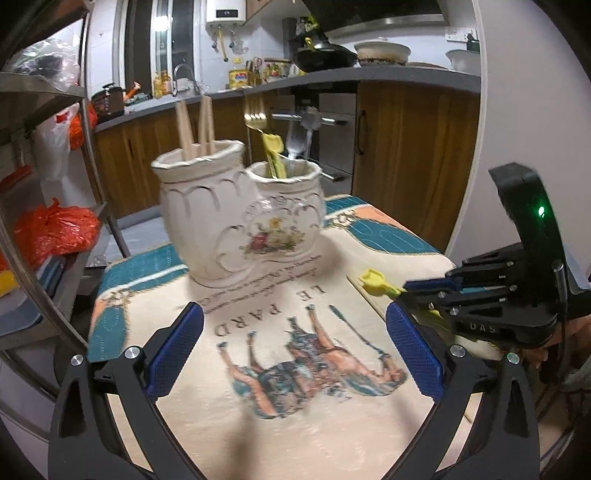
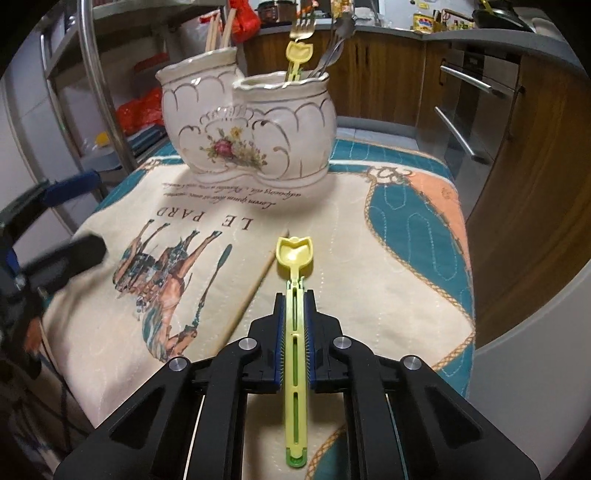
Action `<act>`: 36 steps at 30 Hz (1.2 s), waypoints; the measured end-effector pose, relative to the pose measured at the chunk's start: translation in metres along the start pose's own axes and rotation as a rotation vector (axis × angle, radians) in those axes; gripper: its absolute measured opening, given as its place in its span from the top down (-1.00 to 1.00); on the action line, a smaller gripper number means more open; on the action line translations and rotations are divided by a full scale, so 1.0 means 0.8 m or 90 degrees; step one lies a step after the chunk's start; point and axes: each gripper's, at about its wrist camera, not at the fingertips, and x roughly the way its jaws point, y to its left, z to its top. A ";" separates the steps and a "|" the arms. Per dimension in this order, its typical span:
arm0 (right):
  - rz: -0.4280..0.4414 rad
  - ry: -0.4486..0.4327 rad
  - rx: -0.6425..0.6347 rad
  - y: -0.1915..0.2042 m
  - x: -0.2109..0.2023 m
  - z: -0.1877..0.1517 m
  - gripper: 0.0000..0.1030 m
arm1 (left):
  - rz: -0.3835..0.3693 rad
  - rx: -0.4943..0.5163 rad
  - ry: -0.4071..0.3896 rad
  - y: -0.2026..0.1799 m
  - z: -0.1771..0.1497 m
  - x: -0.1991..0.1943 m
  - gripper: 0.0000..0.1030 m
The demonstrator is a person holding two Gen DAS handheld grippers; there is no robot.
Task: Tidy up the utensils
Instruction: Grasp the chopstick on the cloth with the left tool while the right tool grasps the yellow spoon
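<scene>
Yellow plastic spoon (image 2: 295, 314) was seen clamped by its slotted handle between the blue pads of the right gripper (image 2: 294, 325); jaws nearly shut on it, bowl end projecting forward over the printed cloth (image 2: 369, 258). Whether the spoon rested on the cloth or was raised off it could not be told.

Left gripper (image 1: 293, 354) was held with jaws wide apart and nothing between the pads, above the horse print, aimed toward the ceramic holder (image 1: 236, 221). From the left wrist view, the right gripper was seen at the right edge with the spoon's yellow tip sticking out toward the holder.

Holder was placed at the far end of the cloth: two joined white pots with gilt trim and a floral motif. Left pot was loaded with wooden chopsticks (image 2: 221, 29). Right pot was occupied by a second yellow spoon (image 2: 297, 59), a gold fork (image 2: 303, 27) and steel utensils (image 2: 332, 48), all upright or leaning, so that opening was already fairly crowded.

One loose chopstick (image 2: 258, 284) was left lying on the cloth just beside the held spoon, on its left, running diagonally toward the holder.

Surroundings noted: metal rack post (image 2: 99, 92) left of the holder with red bags (image 1: 55, 225) on the shelves, wooden cabinets (image 1: 413, 147) and an oven front behind, and a cluttered counter (image 1: 332, 74) with a wok and pots.
</scene>
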 end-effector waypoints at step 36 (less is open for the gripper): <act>0.005 -0.074 0.028 -0.029 -0.056 -0.013 0.80 | -0.057 0.041 0.178 -0.052 -0.010 0.056 0.91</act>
